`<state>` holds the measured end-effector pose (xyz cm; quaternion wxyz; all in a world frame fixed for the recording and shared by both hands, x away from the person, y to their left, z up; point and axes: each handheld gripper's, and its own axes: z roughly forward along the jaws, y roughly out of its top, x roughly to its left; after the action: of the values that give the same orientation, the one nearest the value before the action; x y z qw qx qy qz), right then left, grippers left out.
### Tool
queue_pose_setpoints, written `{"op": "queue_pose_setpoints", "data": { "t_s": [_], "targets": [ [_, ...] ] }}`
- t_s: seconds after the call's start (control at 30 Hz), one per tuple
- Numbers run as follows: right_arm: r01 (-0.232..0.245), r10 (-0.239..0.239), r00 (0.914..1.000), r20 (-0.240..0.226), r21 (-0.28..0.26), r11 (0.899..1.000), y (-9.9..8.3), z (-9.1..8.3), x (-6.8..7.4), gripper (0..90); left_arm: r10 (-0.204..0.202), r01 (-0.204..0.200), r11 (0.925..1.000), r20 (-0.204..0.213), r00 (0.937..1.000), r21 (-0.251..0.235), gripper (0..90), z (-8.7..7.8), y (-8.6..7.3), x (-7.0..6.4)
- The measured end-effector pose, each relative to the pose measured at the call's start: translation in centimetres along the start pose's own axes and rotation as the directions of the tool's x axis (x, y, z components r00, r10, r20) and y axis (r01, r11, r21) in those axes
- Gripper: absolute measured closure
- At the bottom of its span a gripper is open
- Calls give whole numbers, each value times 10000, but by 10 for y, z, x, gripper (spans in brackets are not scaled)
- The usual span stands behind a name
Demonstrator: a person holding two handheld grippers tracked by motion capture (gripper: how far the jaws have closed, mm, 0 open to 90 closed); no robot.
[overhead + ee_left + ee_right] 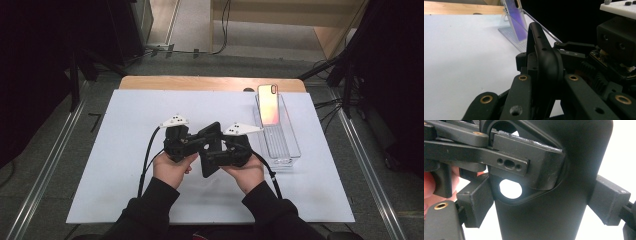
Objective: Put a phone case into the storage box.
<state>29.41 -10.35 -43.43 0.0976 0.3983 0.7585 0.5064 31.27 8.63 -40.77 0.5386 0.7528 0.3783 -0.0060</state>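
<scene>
Two claws share one black phone case (pixel 210 150), held above the white table (pixel 125 150) between the person's hands. Matte and smooth, it has rounded corners and a camera cutout, seen close in the right gripper view. The right claw (pixel 544 202) pinches its long edges; the left claw (pixel 544 77) clamps its rim. Beyond, a phone (pixel 268 104) leans in a clear tray (pixel 287 145).

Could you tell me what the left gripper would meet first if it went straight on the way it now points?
The left gripper already clamps the black phone case; beyond it sits the right gripper, probably next.
</scene>
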Motion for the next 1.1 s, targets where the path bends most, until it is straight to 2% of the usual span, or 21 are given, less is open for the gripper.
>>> {"op": "queue_pose_setpoints", "data": {
  "t_s": [0.07,0.17,0.57,0.77,1.1],
  "targets": [
    [-24,24,10000,22,25,10000,0,0,0,126,34,-34,10000,-78,10000,15,816,0,0,-1],
    [-59,59,10000,72,63,10000,0,0,-3,126,-73,74,9998,68,9999,-160,723,-2,1,0],
    [-224,203,9985,502,410,9989,-4,1,-16,126,-689,688,9975,123,9975,140,486,-14,6,7],
    [-300,264,9967,761,459,9985,-4,-2,-24,126,-793,779,9955,232,9966,546,419,-21,6,10],
    [-428,379,9955,867,545,9976,-3,-8,-34,127,-639,574,9906,494,9967,1243,354,-31,-4,12]
  ]
}}
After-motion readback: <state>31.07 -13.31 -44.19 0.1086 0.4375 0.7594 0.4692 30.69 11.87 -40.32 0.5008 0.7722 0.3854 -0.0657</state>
